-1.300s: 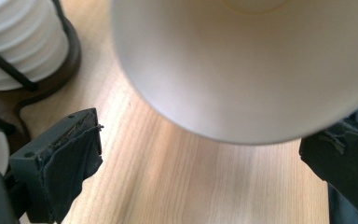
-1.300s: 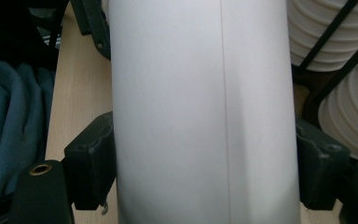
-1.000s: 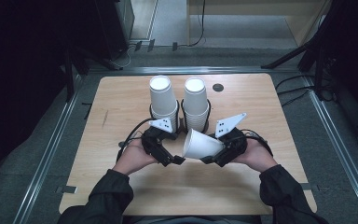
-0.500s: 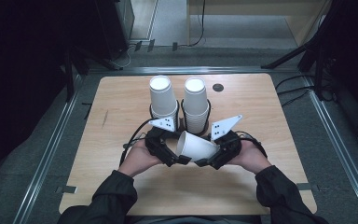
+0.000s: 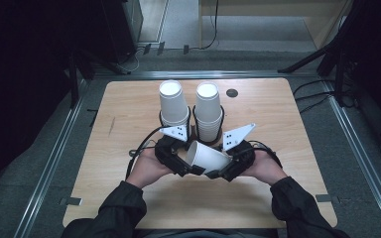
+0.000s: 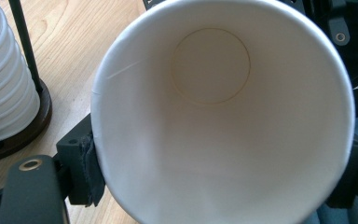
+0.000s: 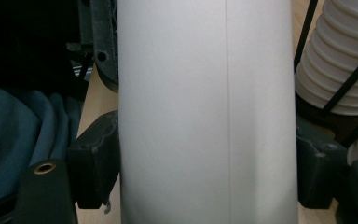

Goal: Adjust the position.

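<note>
Since a second ago we see the paper cup (image 5: 207,157) drop lower and closer to the person, its mouth swung over toward the left gripper (image 5: 192,169). It lies on its side between both grippers above the table (image 5: 287,198), just in front of the two cup stacks (image 5: 209,111); the left gripper's jaws press the rim, the right gripper (image 5: 213,173) clamps the body. Its long axis runs across, mouth up-left, base toward the right gripper.
</note>
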Demonstrator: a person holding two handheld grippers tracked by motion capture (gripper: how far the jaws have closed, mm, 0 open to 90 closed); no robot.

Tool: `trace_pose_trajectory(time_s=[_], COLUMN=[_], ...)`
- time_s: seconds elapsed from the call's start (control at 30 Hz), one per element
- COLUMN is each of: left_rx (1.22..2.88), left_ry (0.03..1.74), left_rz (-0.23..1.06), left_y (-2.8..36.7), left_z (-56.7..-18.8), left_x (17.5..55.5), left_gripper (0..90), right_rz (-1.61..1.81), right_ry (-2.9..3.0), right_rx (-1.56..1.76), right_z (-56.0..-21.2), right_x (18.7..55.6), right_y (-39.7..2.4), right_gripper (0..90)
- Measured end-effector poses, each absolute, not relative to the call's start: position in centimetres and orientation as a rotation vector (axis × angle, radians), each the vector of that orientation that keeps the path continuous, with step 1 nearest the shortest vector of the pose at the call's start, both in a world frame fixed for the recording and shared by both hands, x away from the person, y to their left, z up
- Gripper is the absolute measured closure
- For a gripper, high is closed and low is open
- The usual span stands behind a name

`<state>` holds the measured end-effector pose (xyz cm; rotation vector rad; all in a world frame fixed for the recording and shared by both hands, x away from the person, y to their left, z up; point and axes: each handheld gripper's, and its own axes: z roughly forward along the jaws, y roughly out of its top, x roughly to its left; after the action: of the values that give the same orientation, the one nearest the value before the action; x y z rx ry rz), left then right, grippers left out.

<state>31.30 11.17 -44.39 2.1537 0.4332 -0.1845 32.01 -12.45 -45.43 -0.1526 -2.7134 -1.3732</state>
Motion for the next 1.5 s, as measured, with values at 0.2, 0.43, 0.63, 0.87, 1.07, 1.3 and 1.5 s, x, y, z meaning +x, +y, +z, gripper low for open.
trace_pose_trajectory(time_s=[0.2,0.43,0.63,0.87,1.07,1.3,1.5], left_rx=[2.160,2.176,2.188,2.228,2.313,2.401,2.462], left_ry=[0.460,0.479,0.499,0.506,0.503,0.501,0.499], left_rz=[-0.168,-0.140,-0.117,-0.092,-0.063,-0.077,-0.074], left_y=[11.7,12.7,13.3,13.5,13.2,12.6,12.2], left_z=[-44.1,-43.7,-43.4,-43.2,-43.3,-43.9,-44.2], left_x=[31.5,31.6,31.7,31.7,31.8,31.9,31.9], left_gripper=[15.4,15.4,15.3,15.2,15.1,15.1,15.0], right_rz=[-1.303,-1.269,-1.265,-1.253,-1.234,-1.213,-1.190], right_ry=[-2.737,-2.762,-2.769,-2.773,-2.800,-2.820,-2.831], right_rx=[-0.261,-0.310,-0.331,-0.354,-0.352,-0.345,-0.328], right_z=[-45.3,-45.5,-45.4,-45.4,-45.6,-45.9,-46.2], right_x=[32.2,32.5,32.5,32.8,32.8,32.8,32.8], right_y=[-12.3,-12.8,-13.3,-13.6,-13.6,-13.5,-13.2], right_gripper=[15.0,14.9,15.0,15.0,14.9,15.0,15.1])
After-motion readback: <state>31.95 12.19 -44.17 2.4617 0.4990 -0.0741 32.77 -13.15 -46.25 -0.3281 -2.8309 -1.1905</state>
